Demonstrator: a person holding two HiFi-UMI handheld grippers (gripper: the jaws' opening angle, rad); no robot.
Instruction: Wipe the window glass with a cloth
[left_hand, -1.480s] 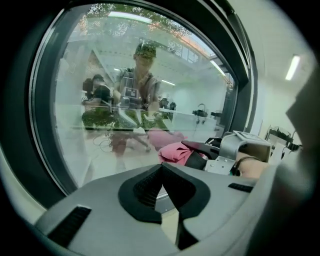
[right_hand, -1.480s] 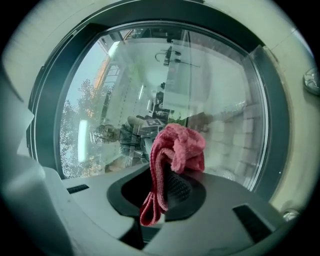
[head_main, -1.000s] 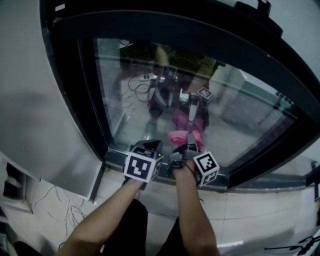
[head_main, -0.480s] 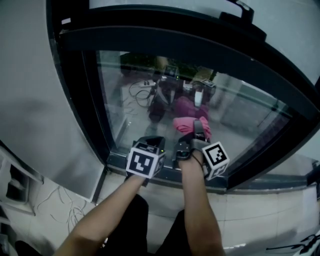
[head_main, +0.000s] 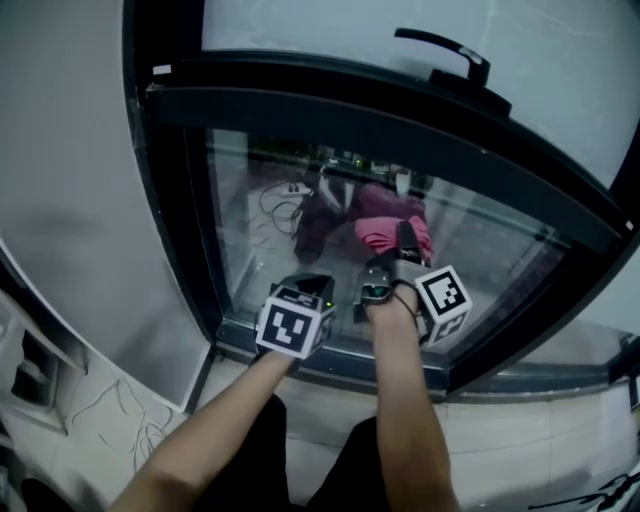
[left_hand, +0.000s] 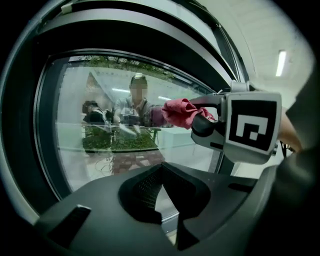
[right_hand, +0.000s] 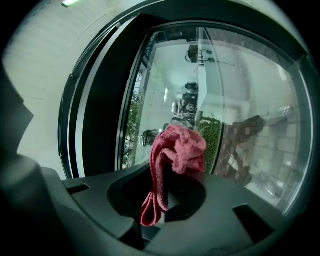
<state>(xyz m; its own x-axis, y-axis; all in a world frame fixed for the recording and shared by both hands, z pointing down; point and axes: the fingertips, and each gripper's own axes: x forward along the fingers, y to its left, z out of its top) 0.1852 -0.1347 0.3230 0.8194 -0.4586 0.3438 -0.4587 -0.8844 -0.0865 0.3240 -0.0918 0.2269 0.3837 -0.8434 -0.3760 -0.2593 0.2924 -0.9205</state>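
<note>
Seen from my head camera, looking steeply down: at far left a grey wall (head_main: 60, 200); next a dark window frame (head_main: 190, 200) curving around the window glass (head_main: 490, 265); the glass reflects me and my tools.

My left gripper (head_main: 308, 287) is low at the bottom edge of the glass, near the sill; in the left gripper view its jaws are closed tip to tip, with nothing between them.

Just to its right, and a little higher, a bunched pink cloth (head_main: 388, 233) sits up against the middle of the pane, meeting its own pink reflection; a folded loop of it hangs down between the jaws in the right gripper view.

My right gripper (head_main: 402, 256) has its jaws clamped on that cloth, the bunched end pointing at the glass; its marker cube sits just right of my wrist; the two grippers are close together, not touching.

Further right and above, a black handle (head_main: 450, 52) sits on the upper frame.
</note>
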